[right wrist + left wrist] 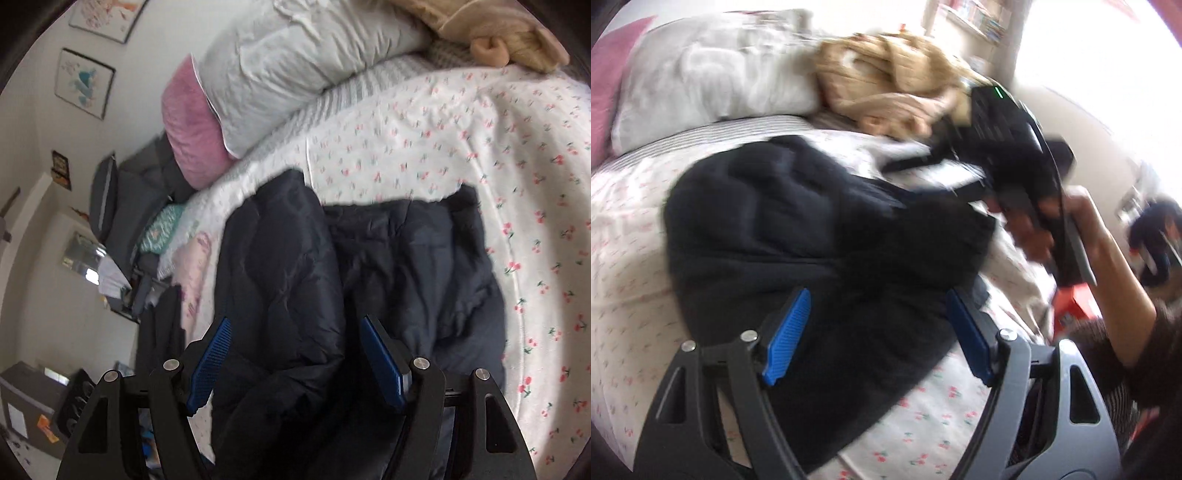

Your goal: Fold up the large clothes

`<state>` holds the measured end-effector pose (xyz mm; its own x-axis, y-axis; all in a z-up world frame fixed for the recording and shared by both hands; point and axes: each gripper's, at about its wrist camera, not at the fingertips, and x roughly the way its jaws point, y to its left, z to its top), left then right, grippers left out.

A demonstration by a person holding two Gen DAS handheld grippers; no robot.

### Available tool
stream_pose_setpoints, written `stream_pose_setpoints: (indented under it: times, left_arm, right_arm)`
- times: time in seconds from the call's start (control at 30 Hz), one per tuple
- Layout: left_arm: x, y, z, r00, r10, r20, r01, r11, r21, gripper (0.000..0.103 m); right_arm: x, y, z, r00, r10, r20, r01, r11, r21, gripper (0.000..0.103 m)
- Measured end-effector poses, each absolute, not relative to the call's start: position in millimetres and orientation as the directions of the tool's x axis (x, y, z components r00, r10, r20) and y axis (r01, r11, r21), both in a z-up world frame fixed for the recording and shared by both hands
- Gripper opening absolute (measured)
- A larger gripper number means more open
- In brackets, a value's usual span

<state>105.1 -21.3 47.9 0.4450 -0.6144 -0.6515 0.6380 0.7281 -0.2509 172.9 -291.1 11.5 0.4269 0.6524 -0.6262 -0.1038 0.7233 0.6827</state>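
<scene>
Dark padded jacket [354, 280] lies bunched on the flowered bed [480, 140], centre frame.
Both the left hand-held gripper [875, 332] and the right hand-held gripper [295, 362] are seen wide open, nothing gripped; the slippery, puffy fabric is judged likely to spring open or slide off the bed edge at lower left.

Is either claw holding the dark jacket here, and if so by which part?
Neither. The left claw and right claw both stand open above the dark jacket, pads clear of the fabric.

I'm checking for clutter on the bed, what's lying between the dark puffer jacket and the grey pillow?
Only bare floral bedspread and a striped sheet edge lie between the dark puffer jacket and the grey pillow; the right wrist view shows it best.
</scene>
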Motion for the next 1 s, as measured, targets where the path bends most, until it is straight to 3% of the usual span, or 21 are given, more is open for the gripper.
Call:
stream_pose_setpoints:
  times: [0.07,0.13,0.2,0.33,0.43,0.57,0.67,0.77,0.8,0.83,0.87,1.0]
  left_arm:
    - [118,-8,39,0.514,-0.560,-0.650,0.547,0.797,-0.256,0.076]
    - [128,4,27,0.559,-0.489,-0.670,0.455,0.856,-0.245,0.076]
    - [137,7,19,0.580,-0.455,-0.676,0.395,0.883,-0.255,0.076]
    - [137,14,22,0.621,-0.475,-0.624,0.357,0.880,-0.314,0.076]
    - [132,0,19,0.593,-0.508,-0.625,0.397,0.859,-0.322,0.076]
    - [137,-29,2,0.510,-0.543,-0.667,0.445,0.830,-0.336,0.076]
    - [132,-52,-9,0.482,-0.535,-0.694,0.499,0.819,-0.284,0.076]
    - [125,-68,-13,0.494,-0.494,-0.715,0.539,0.820,-0.194,0.076]
    - [125,-70,-13,0.492,-0.493,-0.717,0.540,0.819,-0.193,0.076]
    - [125,-70,-14,0.489,-0.497,-0.717,0.538,0.819,-0.200,0.076]
    - [125,-69,-14,0.486,-0.501,-0.716,0.534,0.819,-0.211,0.076]
    - [124,-67,-15,0.483,-0.505,-0.715,0.533,0.818,-0.217,0.076]
  right_arm:
    - [182,-274,-2,0.379,0.637,-0.672,-0.111,0.752,0.650,0.070]
    - [185,-261,-7,0.378,0.622,-0.686,-0.159,0.774,0.613,0.021]
    - [180,-252,1,0.418,0.620,-0.664,-0.204,0.776,0.597,0.014]
    - [144,-250,46,0.541,0.604,-0.586,-0.348,0.795,0.498,0.011]
    - [113,-260,52,0.569,0.521,-0.636,-0.357,0.853,0.380,0.011]
    - [90,-286,15,0.474,0.488,-0.733,-0.297,0.872,0.389,0.011]
    - [83,-302,-14,0.383,0.510,-0.770,-0.264,0.860,0.437,0.017]
    - [85,-322,-10,0.381,0.532,-0.756,-0.235,0.847,0.478,0.030]
    - [86,-329,-6,0.395,0.534,-0.748,-0.218,0.845,0.488,0.048]
    - [88,-338,-1,0.424,0.536,-0.729,-0.192,0.841,0.506,0.078]
    - [90,-346,2,0.453,0.532,-0.715,-0.170,0.839,0.516,0.088]
    - [109,-362,-2,0.460,0.538,-0.706,-0.090,0.820,0.566,0.091]
